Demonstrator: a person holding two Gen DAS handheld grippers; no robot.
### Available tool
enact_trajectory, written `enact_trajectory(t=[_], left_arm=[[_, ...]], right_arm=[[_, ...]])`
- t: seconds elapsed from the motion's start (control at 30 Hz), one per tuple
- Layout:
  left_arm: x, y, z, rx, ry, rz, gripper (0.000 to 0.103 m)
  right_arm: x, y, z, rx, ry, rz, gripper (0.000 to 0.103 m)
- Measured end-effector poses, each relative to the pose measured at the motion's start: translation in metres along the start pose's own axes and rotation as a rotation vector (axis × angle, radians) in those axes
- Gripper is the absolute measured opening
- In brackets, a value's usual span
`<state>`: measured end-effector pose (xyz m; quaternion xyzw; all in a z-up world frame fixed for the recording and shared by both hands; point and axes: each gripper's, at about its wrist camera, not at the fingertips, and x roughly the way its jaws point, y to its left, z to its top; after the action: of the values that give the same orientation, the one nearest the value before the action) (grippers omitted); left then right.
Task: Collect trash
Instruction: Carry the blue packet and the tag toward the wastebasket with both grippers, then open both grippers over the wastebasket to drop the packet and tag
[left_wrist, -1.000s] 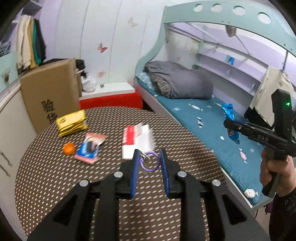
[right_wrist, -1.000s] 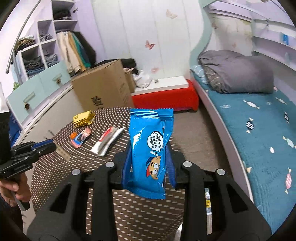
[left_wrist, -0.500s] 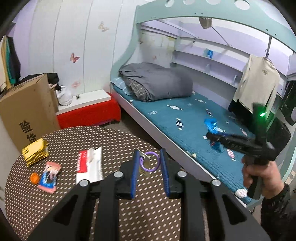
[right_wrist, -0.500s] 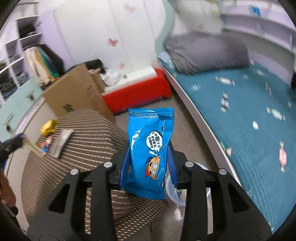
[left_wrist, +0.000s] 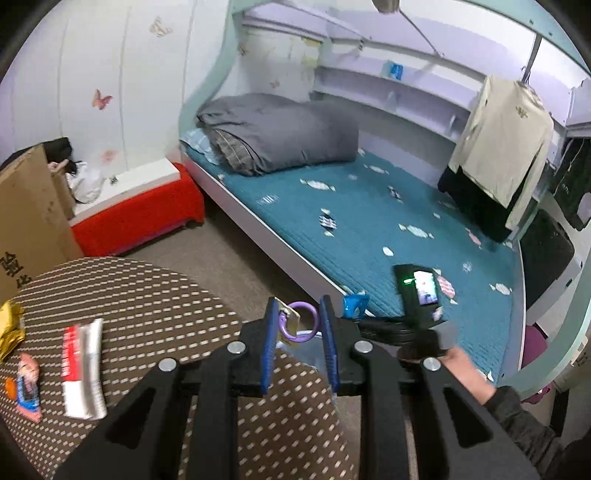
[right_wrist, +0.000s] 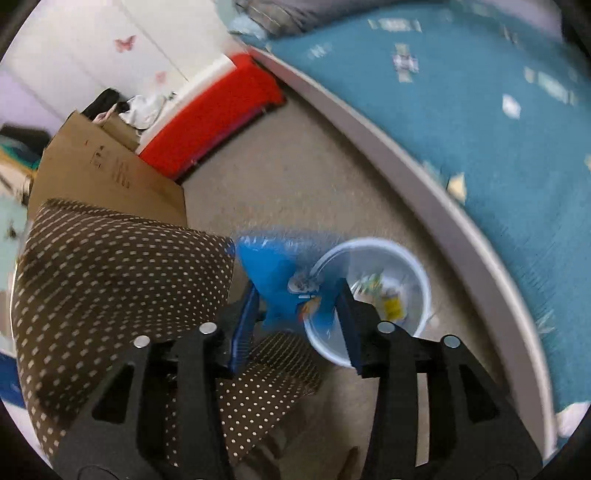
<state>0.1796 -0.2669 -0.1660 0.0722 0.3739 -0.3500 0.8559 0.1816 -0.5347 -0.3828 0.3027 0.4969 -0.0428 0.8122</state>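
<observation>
My left gripper is shut on a purple ring with a tan tag, held out past the edge of the brown dotted table. My right gripper points down over a white bin on the floor. Its jaws are opening, and a blurred, tilted blue snack packet hangs loose between them. In the left wrist view the same blue snack packet shows at the tip of the right gripper, with a hand behind it. A red-and-white wrapper, a gold packet and a pink-and-blue packet lie on the table.
A teal bed with a grey duvet runs close along the bin's far side. A red step and a cardboard box stand beyond the table. Clothes hang at the right. The bin holds some trash.
Both views swung from the table toward the bed. The right gripper dropped and tipped down over the bin, its jaws widened and the packet tilted. The left gripper kept the purple ring.
</observation>
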Motion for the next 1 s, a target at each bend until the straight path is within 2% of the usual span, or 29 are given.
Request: enact_trajectory(t=[0.07, 0.23, 0.53, 0.77, 0.8, 0.83, 0.87, 0.9, 0.93, 1.0], left_arm=[[0.021, -0.008, 0.004, 0.013, 0.035, -0.017, 0.022], [0.07, -0.024, 0.012, 0.051, 0.111, -0.034, 0.022], [0.16, -0.055, 0.014, 0.104, 0.284, -0.058, 0.022], [0.218, -0.076, 0.019, 0.147, 0.411, -0.071, 0.023], [0.225, -0.077, 0.019, 0.153, 0.433, -0.068, 0.026], [0.235, -0.078, 0.018, 0.158, 0.462, -0.052, 0.048], [0.24, -0.077, 0.018, 0.159, 0.475, -0.038, 0.079], [0.242, -0.076, 0.018, 0.156, 0.472, -0.022, 0.089], [0.242, -0.074, 0.019, 0.154, 0.459, 0.001, 0.093], [0.242, -0.07, 0.018, 0.148, 0.469, 0.038, 0.093]], right_arm=[[0.014, -0.015, 0.001, 0.048, 0.019, -0.002, 0.07], [0.011, -0.039, 0.002, 0.117, -0.01, -0.003, 0.076], [-0.058, -0.059, 0.002, 0.155, -0.165, 0.003, 0.081], [-0.096, -0.064, 0.003, 0.15, -0.243, 0.005, 0.082], [-0.1, -0.063, 0.002, 0.15, -0.251, 0.004, 0.083], [-0.102, -0.063, 0.002, 0.149, -0.255, 0.003, 0.084], [-0.105, -0.062, 0.002, 0.148, -0.259, 0.002, 0.085], [-0.106, -0.06, 0.002, 0.148, -0.26, 0.002, 0.085], [-0.108, -0.059, 0.002, 0.147, -0.262, 0.004, 0.087], [-0.11, -0.056, 0.0, 0.141, -0.268, 0.002, 0.09]])
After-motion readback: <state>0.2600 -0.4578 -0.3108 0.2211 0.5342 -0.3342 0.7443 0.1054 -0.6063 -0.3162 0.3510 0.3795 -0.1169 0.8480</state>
